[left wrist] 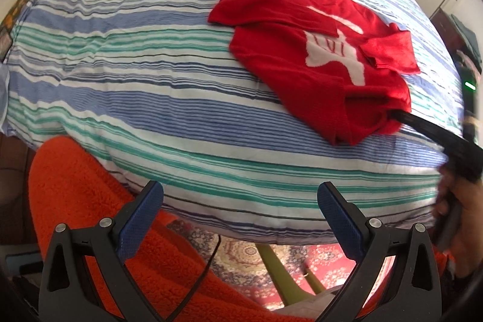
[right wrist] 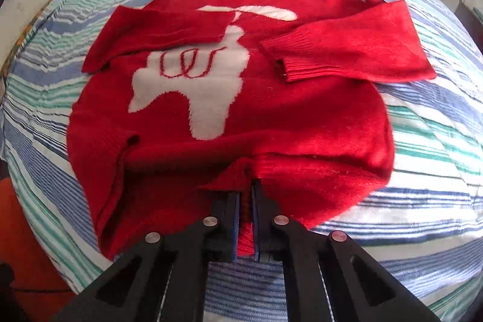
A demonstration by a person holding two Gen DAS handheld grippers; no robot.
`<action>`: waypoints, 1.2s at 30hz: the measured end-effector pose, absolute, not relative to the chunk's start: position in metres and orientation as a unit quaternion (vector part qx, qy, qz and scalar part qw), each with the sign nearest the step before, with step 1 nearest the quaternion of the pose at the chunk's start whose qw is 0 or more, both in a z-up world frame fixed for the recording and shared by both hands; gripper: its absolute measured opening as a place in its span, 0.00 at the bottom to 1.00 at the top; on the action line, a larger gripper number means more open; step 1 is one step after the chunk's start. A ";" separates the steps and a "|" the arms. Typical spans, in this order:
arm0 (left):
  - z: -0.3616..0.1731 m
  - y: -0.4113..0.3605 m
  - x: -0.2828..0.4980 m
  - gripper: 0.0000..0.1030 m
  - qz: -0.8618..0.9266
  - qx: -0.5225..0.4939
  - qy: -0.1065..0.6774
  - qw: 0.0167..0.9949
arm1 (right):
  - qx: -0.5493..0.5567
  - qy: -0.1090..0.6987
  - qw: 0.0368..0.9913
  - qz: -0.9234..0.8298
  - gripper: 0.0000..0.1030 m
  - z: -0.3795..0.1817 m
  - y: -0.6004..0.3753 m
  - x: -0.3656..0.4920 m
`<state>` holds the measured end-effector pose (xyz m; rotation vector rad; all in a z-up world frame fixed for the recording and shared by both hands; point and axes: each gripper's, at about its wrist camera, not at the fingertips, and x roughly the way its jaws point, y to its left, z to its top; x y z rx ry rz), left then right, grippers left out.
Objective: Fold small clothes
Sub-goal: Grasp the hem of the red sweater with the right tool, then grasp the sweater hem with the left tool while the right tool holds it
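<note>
A small red sweater (right wrist: pixel 271 116) with a white animal figure lies front up on the striped bed sheet (right wrist: pixel 422 141). Both sleeves are folded in across its chest. My right gripper (right wrist: pixel 247 195) is shut on the sweater's bottom hem, which is pinched and lifted a little between the pads. In the left wrist view the sweater (left wrist: pixel 302 50) lies at the upper right, with the right gripper's finger (left wrist: pixel 422 125) reaching into its hem. My left gripper (left wrist: pixel 240 195) is open and empty, at the near edge of the bed, well left of the sweater.
An orange fleece blanket (left wrist: pixel 90 201) hangs off the bed's near edge at the lower left. A patterned red rug (left wrist: pixel 302 258) and a green chair leg (left wrist: pixel 280 276) show on the floor below. The striped sheet (left wrist: pixel 120 65) spreads bare to the left of the sweater.
</note>
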<state>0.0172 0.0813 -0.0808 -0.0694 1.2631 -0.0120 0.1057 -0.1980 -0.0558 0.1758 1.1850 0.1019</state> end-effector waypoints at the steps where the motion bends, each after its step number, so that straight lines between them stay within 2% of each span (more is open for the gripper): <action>1: -0.083 0.084 0.017 0.99 -0.004 -0.037 0.591 0.806 | 0.097 0.548 0.830 0.046 0.05 -0.044 -0.211 0.093; 6: -0.099 0.077 0.033 0.99 -0.028 -0.038 0.603 0.796 | 0.135 0.536 0.833 0.038 0.05 -0.018 -0.262 0.035; 14: -0.084 0.042 0.114 0.99 -0.091 -0.092 0.593 0.795 | 0.177 0.550 0.816 0.022 0.05 -0.050 -0.280 0.014; 21: -0.147 -0.022 0.190 0.98 -0.036 -0.029 0.665 0.746 | 0.183 0.539 0.822 0.024 0.06 -0.052 -0.283 0.012; 22: -0.157 -0.022 0.195 0.91 -0.023 -0.026 0.676 0.736 | 0.186 0.538 0.822 0.023 0.07 -0.051 -0.286 0.009; 23: -0.165 -0.022 0.196 0.80 -0.014 -0.022 0.684 0.729 | 0.190 0.538 0.821 0.021 0.08 -0.052 -0.288 0.008; 24: -0.173 -0.019 0.196 0.37 -0.004 -0.015 0.692 0.722 | 0.195 0.539 0.820 0.018 0.13 -0.053 -0.290 0.007; 25: -0.178 -0.014 0.194 0.06 0.004 -0.012 0.698 0.716 | 0.201 0.539 0.818 0.016 0.22 -0.053 -0.295 0.004; 27: -0.167 0.008 0.183 0.05 -0.013 -0.061 0.684 0.727 | 0.214 0.537 0.816 0.011 0.32 -0.055 -0.301 0.002; 32: -0.122 0.087 0.122 0.05 -0.046 -0.120 0.645 0.754 | 0.224 0.524 0.822 0.006 0.33 -0.046 -0.310 0.001; 34: -0.127 0.114 0.098 0.12 -0.044 -0.121 0.650 0.749 | 0.229 0.522 0.822 0.003 0.35 -0.046 -0.313 0.000; 36: -0.136 0.131 0.083 0.15 -0.014 -0.089 0.658 0.748 | 0.240 0.526 0.816 0.001 0.38 -0.050 -0.317 -0.001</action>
